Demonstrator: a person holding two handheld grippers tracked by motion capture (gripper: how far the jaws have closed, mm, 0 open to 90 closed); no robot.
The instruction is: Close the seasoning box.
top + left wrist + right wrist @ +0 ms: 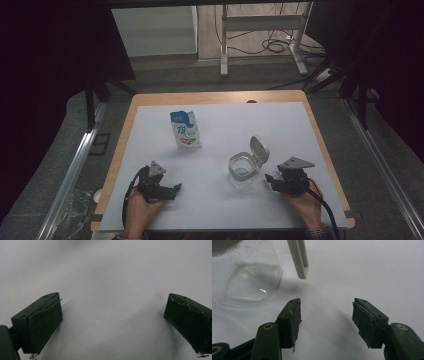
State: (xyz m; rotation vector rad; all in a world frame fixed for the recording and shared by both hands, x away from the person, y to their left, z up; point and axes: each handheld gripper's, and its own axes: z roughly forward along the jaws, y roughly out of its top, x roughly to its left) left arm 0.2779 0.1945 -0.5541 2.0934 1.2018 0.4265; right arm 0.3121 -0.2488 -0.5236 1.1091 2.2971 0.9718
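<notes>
While both hands are rested on the near edge of the white tabletop (220,210), nothing is gripped by either tool. The left tool (176,188) is held low at the near left, and its jaws are seen spread wide in the left gripper view, with bare white surface between them (112,315). The right tool (270,180) is held at the near right, pointed towards the clear jar (241,172); its jaws are parted with nothing between them, as is shown in the right gripper view (325,312), where the pads are clear of everything. No contact between this tool and the jar is seen: the jar is placed just beyond and to the left of its tips. In the right gripper view the jar's transparent rounded body (252,282) is seen standing on the tabletop at the upper left, and the edge of its hinged white lid (299,257) is seen hanging down beside it. From the high view the lid (259,149) is found flipped open, tilted up at the jar's far right side. Farther back, left of centre, a blue-and-white pouch (185,129) is set upright on the tabletop, well apart from the jar and from both tools.
</notes>
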